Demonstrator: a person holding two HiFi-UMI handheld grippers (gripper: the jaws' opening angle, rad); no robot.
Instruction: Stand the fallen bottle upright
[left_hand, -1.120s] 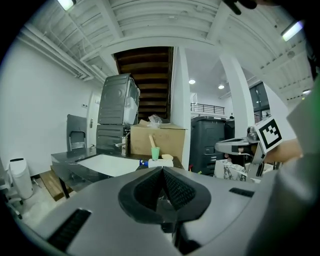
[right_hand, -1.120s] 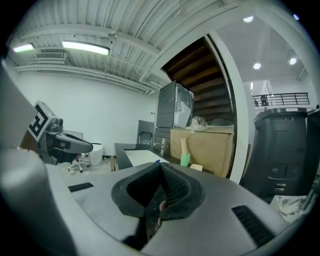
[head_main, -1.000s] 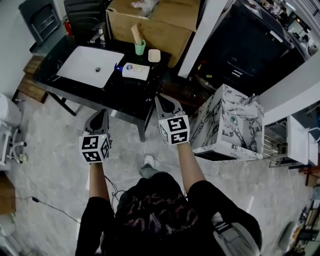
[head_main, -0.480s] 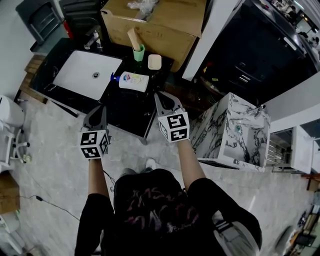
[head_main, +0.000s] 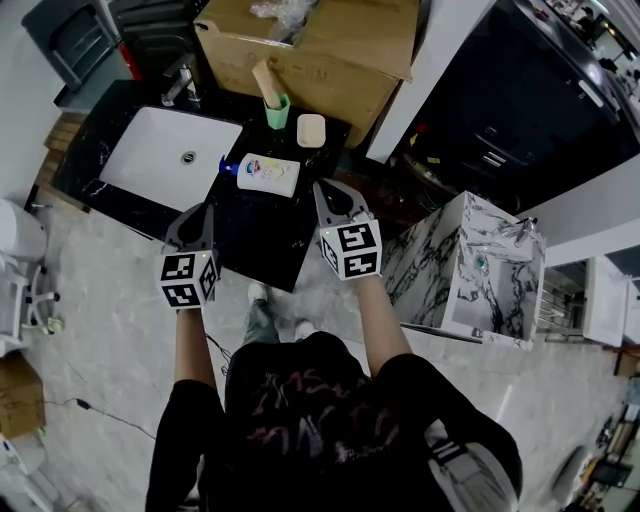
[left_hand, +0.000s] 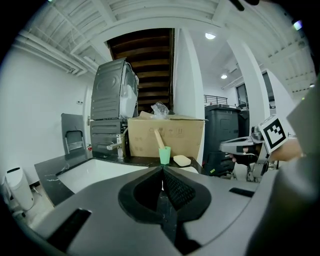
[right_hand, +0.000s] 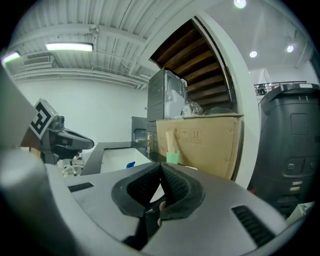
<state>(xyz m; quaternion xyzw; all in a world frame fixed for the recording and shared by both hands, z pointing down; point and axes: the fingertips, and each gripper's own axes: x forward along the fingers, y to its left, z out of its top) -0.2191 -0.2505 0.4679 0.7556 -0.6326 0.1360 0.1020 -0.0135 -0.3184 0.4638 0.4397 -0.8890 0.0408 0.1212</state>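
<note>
A white plastic bottle (head_main: 270, 173) with a blue pump cap and a colourful label lies on its side in the upper middle of the head view. It rests on a black marble-look countertop (head_main: 250, 225), cap pointing left toward a white rectangular sink basin (head_main: 165, 155) just beside it.

Above the bottle in the frame stand a small green cup (head_main: 278, 111) holding a wooden stick and a pale cream bar of soap (head_main: 311, 130). A large brown cardboard box (head_main: 330, 45) sits behind them.

Below the bottle, a person holds the two grippers out over the counter's near edge. The left gripper (head_main: 205, 209) is at lower left, well apart from the bottle. The right gripper (head_main: 322, 188) is at lower right, near the bottle's base end. Each gripper's own view shows its jaws pressed together at the tips with nothing between them.

A white cabinet (head_main: 470, 265) with black veining stands at right.
</note>
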